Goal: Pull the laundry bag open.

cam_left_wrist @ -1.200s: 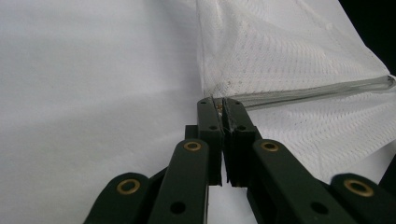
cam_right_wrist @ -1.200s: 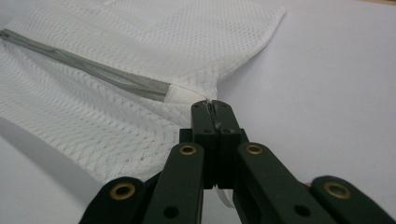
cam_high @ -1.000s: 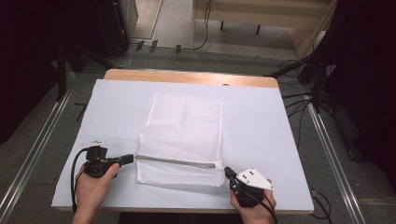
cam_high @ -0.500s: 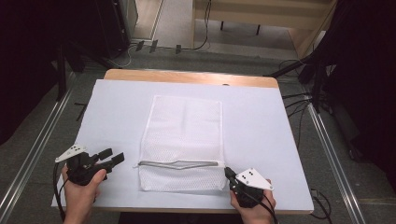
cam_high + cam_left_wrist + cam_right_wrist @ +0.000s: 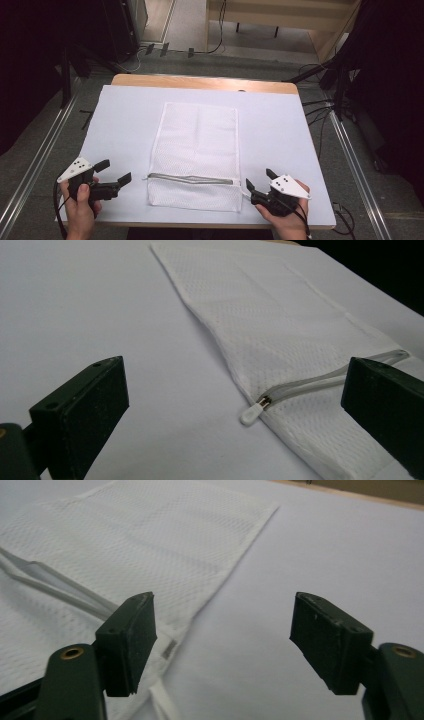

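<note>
A white mesh bag (image 5: 197, 145) lies flat in the middle of the pale mat, its grey zipper (image 5: 192, 178) running across near the front end. My left gripper (image 5: 116, 170) sits to the left of the bag, apart from it, open. Its jaws have just been opening and hold nothing. In the left gripper view the zipper pull (image 5: 250, 413) lies on the mat ahead of the open left gripper (image 5: 232, 405), at the mesh bag's (image 5: 280, 330) edge. My right gripper (image 5: 259, 180) is open at the bag's front right corner. Its jaws have just been opening too, and the right gripper (image 5: 225, 635) is empty beside the mesh bag (image 5: 125, 540).
The pale mat (image 5: 125, 115) covers a wooden table whose far edge (image 5: 200, 81) shows bare. Metal rails (image 5: 350, 160) run along both sides on the floor. Cables (image 5: 320, 107) lie at the far right. Bare mat surrounds the bag.
The left gripper let go of the bag's left edge at the zipper and drew back to the left. The bag settled flat. The right gripper opened and came off the bag's right corner.
</note>
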The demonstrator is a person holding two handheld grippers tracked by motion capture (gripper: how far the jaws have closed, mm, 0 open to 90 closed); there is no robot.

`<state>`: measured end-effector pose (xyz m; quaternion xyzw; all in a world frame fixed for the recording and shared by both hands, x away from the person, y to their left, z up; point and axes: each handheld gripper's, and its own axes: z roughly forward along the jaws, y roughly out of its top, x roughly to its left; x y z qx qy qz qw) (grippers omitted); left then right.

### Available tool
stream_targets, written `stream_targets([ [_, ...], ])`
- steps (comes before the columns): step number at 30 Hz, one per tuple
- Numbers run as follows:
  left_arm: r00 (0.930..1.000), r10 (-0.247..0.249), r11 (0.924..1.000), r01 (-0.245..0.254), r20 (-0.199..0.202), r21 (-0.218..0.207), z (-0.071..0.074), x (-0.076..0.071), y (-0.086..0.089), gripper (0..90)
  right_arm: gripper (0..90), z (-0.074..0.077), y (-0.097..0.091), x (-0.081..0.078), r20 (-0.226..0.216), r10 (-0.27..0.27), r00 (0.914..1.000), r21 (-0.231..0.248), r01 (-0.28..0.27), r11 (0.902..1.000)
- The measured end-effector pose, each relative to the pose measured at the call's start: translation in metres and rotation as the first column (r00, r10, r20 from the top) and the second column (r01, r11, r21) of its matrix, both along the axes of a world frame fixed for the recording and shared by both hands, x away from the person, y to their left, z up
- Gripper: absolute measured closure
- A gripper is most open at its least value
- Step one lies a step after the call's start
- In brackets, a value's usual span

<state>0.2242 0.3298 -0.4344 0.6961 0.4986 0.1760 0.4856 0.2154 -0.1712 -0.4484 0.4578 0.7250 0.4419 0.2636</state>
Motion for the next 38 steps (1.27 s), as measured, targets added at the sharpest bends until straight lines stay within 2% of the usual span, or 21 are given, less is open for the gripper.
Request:
stream_targets([
  [2,1.0000,-0.009,1.0000,0.009,0.005,0.005,-0.001,0.000,0.001,0.0,24.5,0.003,-0.009,0.001,0.014,0.008,0.9999,0.014,-0.008,0.9999],
  [5,0.9998,-0.003,1.0000,0.003,0.022,0.009,-0.002,0.000,0.003,0.0,22.8,0.006,-0.026,0.003,0.015,0.024,0.9996,0.071,-0.025,0.9971],
  [7,0.9994,0.003,1.0000,-0.003,0.035,-0.001,-0.001,0.000,0.006,0.0,20.7,0.008,-0.039,0.005,0.020,0.007,0.9998,0.095,-0.009,0.9955],
  [12,0.9990,0.020,0.9998,-0.020,0.041,-0.008,-0.002,0.000,0.014,0.0,19.0,0.010,-0.068,0.009,0.023,-0.056,0.9981,0.110,0.053,0.9925],
  [15,0.9985,0.023,0.9995,-0.022,0.049,-0.021,-0.002,0.000,0.018,0.0,16.5,0.011,-0.083,0.010,0.015,-0.063,0.9979,0.131,0.060,0.9896],
  [20,0.9987,0.027,0.9994,-0.026,0.042,-0.021,-0.003,0.001,0.022,0.0,16.3,0.008,-0.105,0.012,0.013,-0.105,0.9944,0.121,0.103,0.9873],
  [23,0.9988,0.028,0.9996,-0.028,0.039,0.000,-0.004,0.001,0.024,0.0,16.7,0.004,-0.116,0.013,0.008,-0.125,0.9921,0.114,0.123,0.9859],
  [29,0.9985,0.037,0.9993,-0.037,0.042,-0.001,-0.005,0.001,0.029,0.0,16.9,-0.003,-0.138,0.014,-0.001,-0.182,0.9833,0.123,0.181,0.9757],
  [38,0.9989,0.030,0.9995,-0.031,0.036,0.006,-0.006,0.004,0.027,0.0,16.9,-0.005,-0.141,0.015,-0.005,-0.197,0.9805,0.123,0.196,0.9729],
])
